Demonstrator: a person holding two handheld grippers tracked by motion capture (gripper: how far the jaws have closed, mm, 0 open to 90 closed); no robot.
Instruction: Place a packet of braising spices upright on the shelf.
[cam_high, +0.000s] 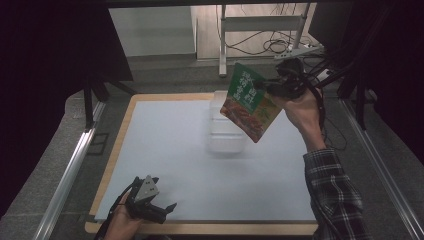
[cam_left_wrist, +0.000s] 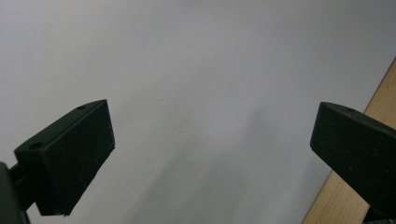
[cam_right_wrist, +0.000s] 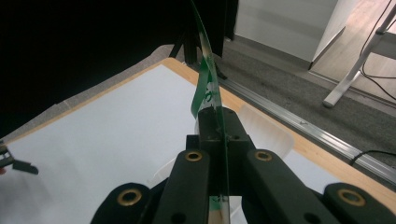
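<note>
The right gripper (cam_high: 272, 86) clamps the pouch (cam_high: 248, 101) by its edge, held above the clear tub (cam_high: 225, 131) at the far right; the thin grip may slip. The left gripper (cam_high: 159, 206) rests open, near left

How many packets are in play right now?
1: the green packet hangs clamped in the right gripper, above the clear tub. The tub's inside is unclear.

The high view is looking forward and down over the whole table (cam_high: 165, 150). The left gripper view is looking closely at the table surface (cam_left_wrist: 187, 70). The right gripper view is facing across the table (cam_right_wrist: 116, 121), sharing it
</note>
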